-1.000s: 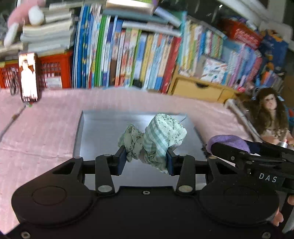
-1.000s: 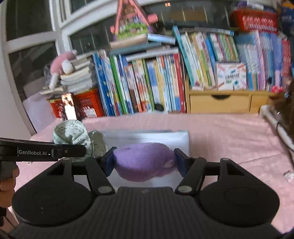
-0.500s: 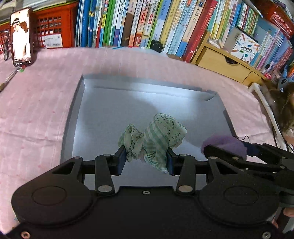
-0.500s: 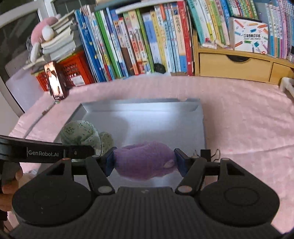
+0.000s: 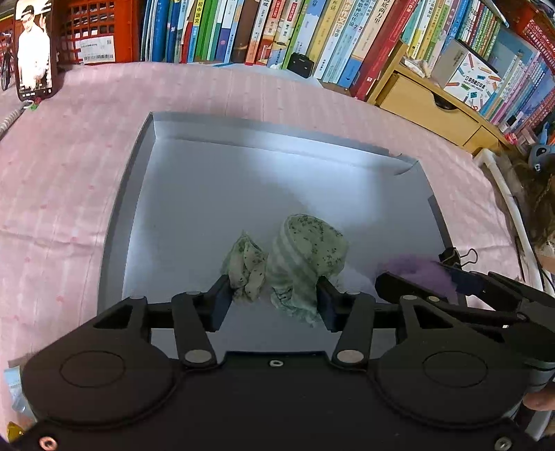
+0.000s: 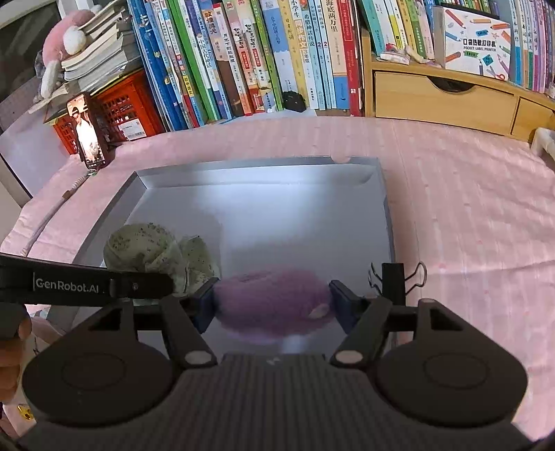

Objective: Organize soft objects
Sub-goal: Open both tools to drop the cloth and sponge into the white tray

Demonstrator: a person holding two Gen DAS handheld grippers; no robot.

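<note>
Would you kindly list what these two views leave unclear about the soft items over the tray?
- Purple plush: right wrist view, motion-blurred; contact with tray unclear.
- Green cloth bundle: left wrist view, underside hidden by its own folds.
- Right tool: left wrist view, tips hidden by plush.

My left wrist camera looks steeply down along my left gripper (image 5: 274, 298) from close above the near edge of the grey tray (image 5: 125, 208), facing its far edge and the row of books (image 5: 263, 31) behind. My right wrist camera sits just to the right, tilted less steeply over my right gripper (image 6: 272, 305) at the tray's near right corner. Both views share the tray, the pink cloth (image 6: 468, 208), the books and each other's gripper.
</note>
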